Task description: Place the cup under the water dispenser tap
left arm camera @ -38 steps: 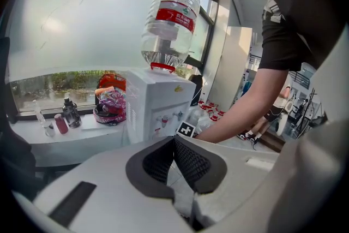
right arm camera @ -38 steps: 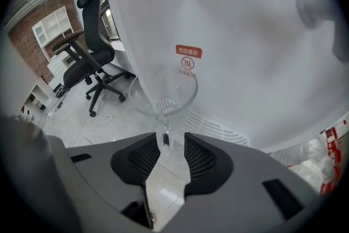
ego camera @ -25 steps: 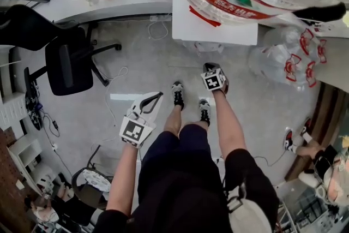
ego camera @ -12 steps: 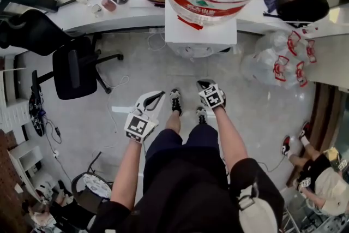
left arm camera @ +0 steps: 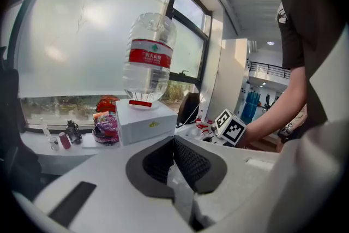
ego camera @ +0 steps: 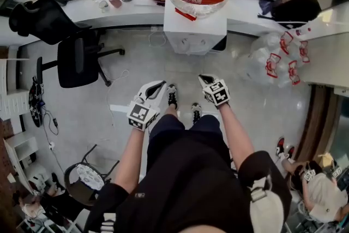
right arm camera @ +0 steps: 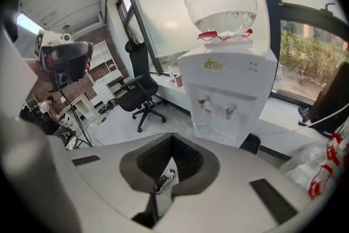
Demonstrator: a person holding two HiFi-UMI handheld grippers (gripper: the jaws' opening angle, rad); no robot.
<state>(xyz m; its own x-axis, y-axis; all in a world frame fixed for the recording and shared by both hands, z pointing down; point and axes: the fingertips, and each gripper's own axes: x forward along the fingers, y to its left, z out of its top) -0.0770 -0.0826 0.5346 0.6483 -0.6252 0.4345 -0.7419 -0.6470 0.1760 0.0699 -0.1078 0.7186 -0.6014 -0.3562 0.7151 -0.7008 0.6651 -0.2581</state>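
left gripper (left arm camera: 174,138) clenched shut on nothing, right gripper (right arm camera: 172,137) same, water dispenser (right arm camera: 229,84) dead ahead of the right fingertips, well apart, can't honestly make out the cup

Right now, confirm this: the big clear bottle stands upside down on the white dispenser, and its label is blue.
Wrong on the colour. The big clear bottle stands upside down on the white dispenser, but its label is red, as the left gripper view shows.
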